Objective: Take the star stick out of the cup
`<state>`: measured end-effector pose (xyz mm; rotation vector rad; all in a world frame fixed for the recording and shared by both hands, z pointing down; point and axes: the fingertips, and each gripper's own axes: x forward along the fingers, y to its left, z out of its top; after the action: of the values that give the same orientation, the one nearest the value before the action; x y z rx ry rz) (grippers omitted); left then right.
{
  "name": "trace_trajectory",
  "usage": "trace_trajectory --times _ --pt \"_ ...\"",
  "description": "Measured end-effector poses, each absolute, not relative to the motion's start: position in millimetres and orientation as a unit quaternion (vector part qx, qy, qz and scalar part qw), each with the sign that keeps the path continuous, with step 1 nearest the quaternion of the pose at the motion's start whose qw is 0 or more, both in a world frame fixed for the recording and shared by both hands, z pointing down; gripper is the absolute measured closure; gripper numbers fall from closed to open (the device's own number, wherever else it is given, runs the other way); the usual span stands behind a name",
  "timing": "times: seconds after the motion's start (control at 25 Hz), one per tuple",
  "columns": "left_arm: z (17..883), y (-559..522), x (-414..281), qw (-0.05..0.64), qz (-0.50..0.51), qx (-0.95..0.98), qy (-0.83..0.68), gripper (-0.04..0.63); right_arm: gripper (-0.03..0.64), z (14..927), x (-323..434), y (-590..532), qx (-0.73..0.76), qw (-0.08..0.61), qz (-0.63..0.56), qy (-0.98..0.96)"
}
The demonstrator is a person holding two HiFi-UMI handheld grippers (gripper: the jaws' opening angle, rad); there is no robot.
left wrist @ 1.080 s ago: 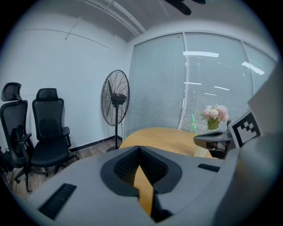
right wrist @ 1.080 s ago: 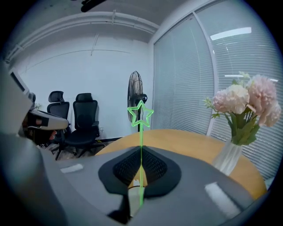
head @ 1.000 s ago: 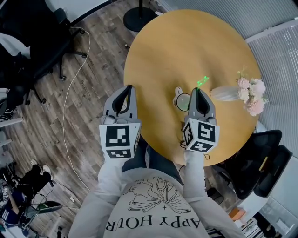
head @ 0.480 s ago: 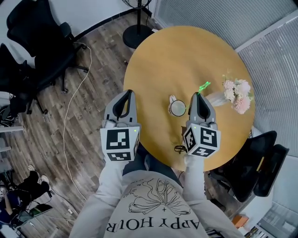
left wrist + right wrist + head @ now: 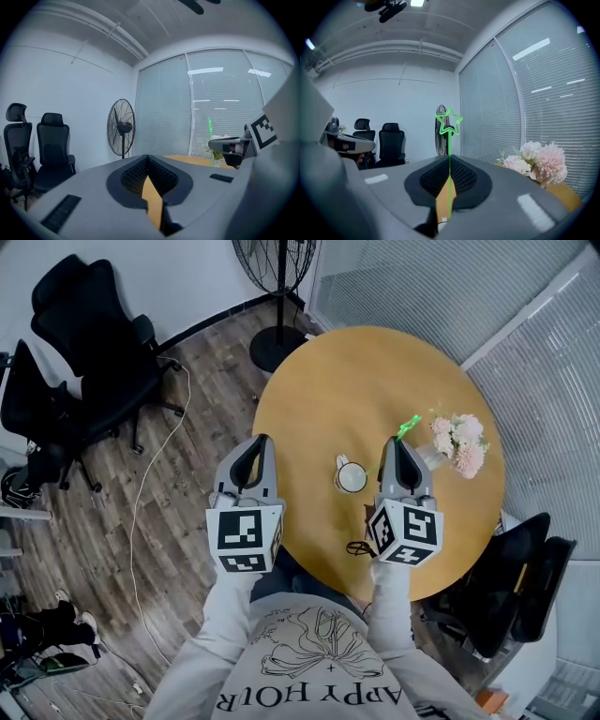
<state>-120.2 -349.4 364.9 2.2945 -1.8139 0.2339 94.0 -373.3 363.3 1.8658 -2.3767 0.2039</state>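
My right gripper [image 5: 398, 446] is shut on the green star stick [image 5: 408, 426], held high above the round yellow table [image 5: 319, 381]. In the right gripper view the thin stick runs up between the closed pads and the star [image 5: 449, 123] stands clear above the gripper [image 5: 449, 160]. The white cup [image 5: 352, 476] stands on the table, below and to the left of that gripper, apart from the stick. My left gripper [image 5: 251, 451] hovers over the table's left edge, shut on nothing [image 5: 147, 158]. From the left gripper view I see the star stick [image 5: 209, 126] beside it.
A vase of pink flowers [image 5: 457, 442] stands on the table right of the stick. A small dark cord [image 5: 358, 547] lies near the table's front edge. A floor fan [image 5: 272, 259], black office chairs [image 5: 94, 343] and a floor cable [image 5: 141, 512] surround the table.
Both grippers and the view have risen; the table and cup look smaller. The star stick, still in the right gripper, now stands farther from the cup.
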Motion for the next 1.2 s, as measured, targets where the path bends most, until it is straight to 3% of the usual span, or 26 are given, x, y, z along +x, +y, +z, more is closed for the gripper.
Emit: trace_trajectory --times 1.2 --pt "280.3 -354.2 -107.7 0.023 0.036 0.783 -0.620 0.589 0.603 289.9 97.6 -373.0 0.608 -0.007 0.027 -0.793"
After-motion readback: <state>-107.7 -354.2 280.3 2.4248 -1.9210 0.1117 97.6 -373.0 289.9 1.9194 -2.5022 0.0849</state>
